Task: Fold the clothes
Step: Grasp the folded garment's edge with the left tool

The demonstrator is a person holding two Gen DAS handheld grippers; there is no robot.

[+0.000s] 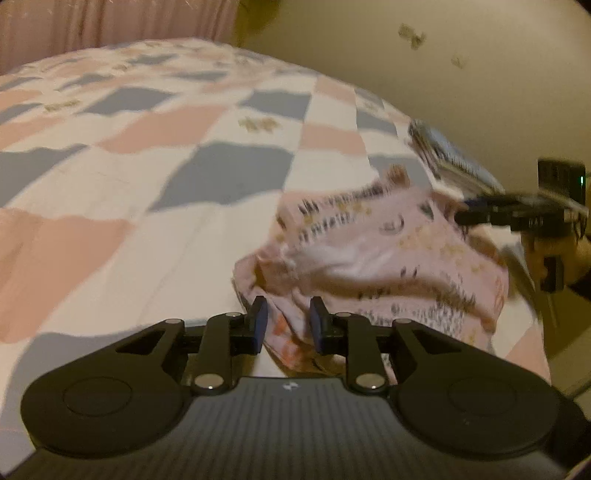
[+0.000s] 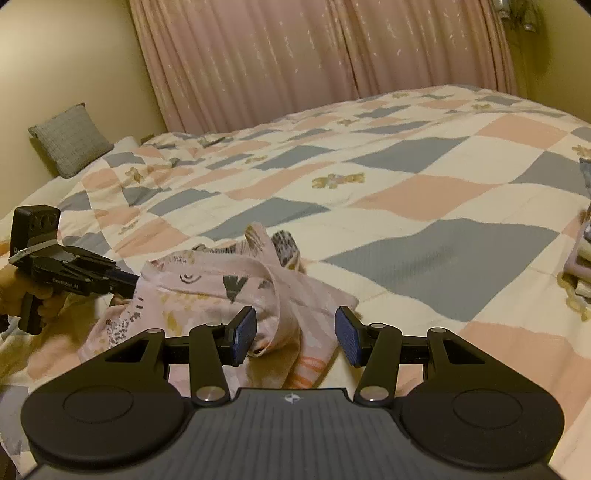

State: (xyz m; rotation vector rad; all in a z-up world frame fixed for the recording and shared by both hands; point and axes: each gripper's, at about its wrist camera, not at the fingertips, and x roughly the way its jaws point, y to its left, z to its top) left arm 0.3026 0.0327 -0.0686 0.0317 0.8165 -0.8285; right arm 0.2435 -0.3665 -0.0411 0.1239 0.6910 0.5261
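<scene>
Lying crumpled on the bed (image 2: 406,192), garment (image 2: 221,295) looked soft, light. Left hand-held gripper (image 1: 285,323) pinched its edge; right hand-held gripper (image 2: 295,338) gaped wide, empty.

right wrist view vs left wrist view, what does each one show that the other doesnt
Only the right wrist view shows the grey cushion and the open right gripper from behind. Only the left wrist view shows the wall marks and the left gripper with cloth between its fingers. Both show the pink patterned garment, the checked quilt and the pink curtain.
</scene>
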